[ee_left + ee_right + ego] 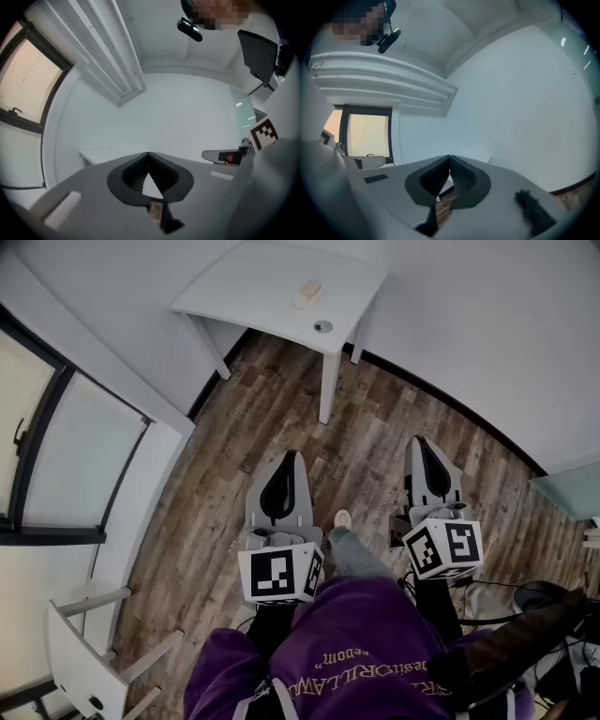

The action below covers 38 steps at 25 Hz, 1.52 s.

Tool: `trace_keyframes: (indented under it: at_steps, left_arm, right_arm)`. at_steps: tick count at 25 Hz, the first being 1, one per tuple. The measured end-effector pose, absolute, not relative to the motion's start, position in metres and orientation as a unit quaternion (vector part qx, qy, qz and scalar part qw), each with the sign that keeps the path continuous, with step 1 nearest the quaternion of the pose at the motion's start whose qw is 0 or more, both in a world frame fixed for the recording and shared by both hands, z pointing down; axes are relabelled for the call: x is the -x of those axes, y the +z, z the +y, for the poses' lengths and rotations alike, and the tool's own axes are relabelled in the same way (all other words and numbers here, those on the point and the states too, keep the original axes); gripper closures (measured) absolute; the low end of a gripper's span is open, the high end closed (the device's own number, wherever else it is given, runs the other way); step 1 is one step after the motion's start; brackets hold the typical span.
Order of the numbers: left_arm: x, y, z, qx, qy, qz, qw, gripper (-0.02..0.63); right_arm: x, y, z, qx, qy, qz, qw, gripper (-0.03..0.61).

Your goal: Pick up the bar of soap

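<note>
A pale peach bar of soap (307, 293) lies on a small white table (253, 287) at the top of the head view, far ahead of both grippers. My left gripper (292, 459) is held low over the wood floor, jaws shut and empty. My right gripper (418, 442) hangs beside it, jaws also shut with nothing between them. In the left gripper view the left gripper's tips (148, 153) meet, with the white table (101, 155) just beyond. The right gripper's tips (449, 157) meet against a plain white wall in the right gripper view.
A round metal grommet (322, 326) sits near the soap on the table. A window (42, 465) runs along the left. A white chair (84, 652) stands at lower left. A glass table edge (572, 491) and cables (525, 601) are at right. A person's shoe (342, 519) is between the grippers.
</note>
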<state>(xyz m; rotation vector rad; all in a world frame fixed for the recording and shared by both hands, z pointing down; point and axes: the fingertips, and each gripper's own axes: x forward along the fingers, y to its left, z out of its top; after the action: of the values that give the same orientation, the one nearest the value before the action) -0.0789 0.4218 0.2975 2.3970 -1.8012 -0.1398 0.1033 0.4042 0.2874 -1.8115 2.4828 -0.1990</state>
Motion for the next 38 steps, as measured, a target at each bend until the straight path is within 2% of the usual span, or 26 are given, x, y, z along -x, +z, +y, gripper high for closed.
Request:
trace_keyframes:
  at_steps: [13, 32, 34, 38]
  left_arm:
    - [0.047, 0.299, 0.288, -0.782, -0.040, -0.618, 0.075, 0.606]
    - [0.075, 0.303, 0.093, -0.804, -0.019, -0.591, 0.066, 0.606]
    - [0.082, 0.311, 0.075, -0.810, -0.011, -0.582, 0.073, 0.578]
    - [0.091, 0.330, 0.041, -0.811, -0.002, -0.575, 0.107, 0.580]
  right_arm:
    - [-0.117, 0.288, 0.260, 0.544, -0.062, 0.837, 0.007, 0.569]
    - [-0.081, 0.296, 0.075, 0.554, -0.078, 0.829, 0.022, 0.569]
    - [-0.079, 0.300, 0.063, 0.562, -0.079, 0.823, 0.024, 0.569]
    - [-0.078, 0.314, 0.039, 0.572, -0.094, 0.815, 0.014, 0.569]
